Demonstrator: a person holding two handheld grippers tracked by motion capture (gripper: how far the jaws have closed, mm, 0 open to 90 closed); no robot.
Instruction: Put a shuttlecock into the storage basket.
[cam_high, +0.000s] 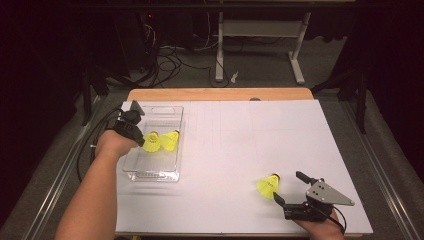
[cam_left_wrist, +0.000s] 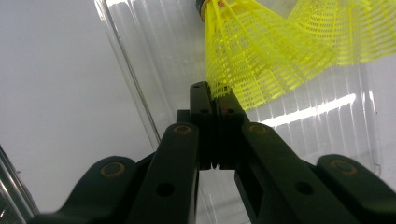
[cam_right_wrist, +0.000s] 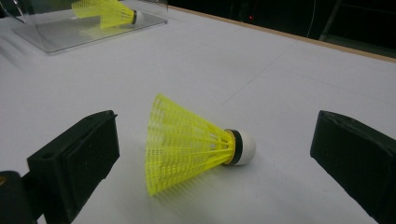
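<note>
Yellow shuttlecock (cam_left_wrist: 252, 70), unlabelled, in left tongs (cam_left_wrist: 215, 100), over clear tray (cam_high: 150, 172).

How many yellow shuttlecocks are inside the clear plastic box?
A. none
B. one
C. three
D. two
D: two yellow shuttlecocks lie side by side in the clear box, while a third shuttlecock lies out on the white table.
</note>
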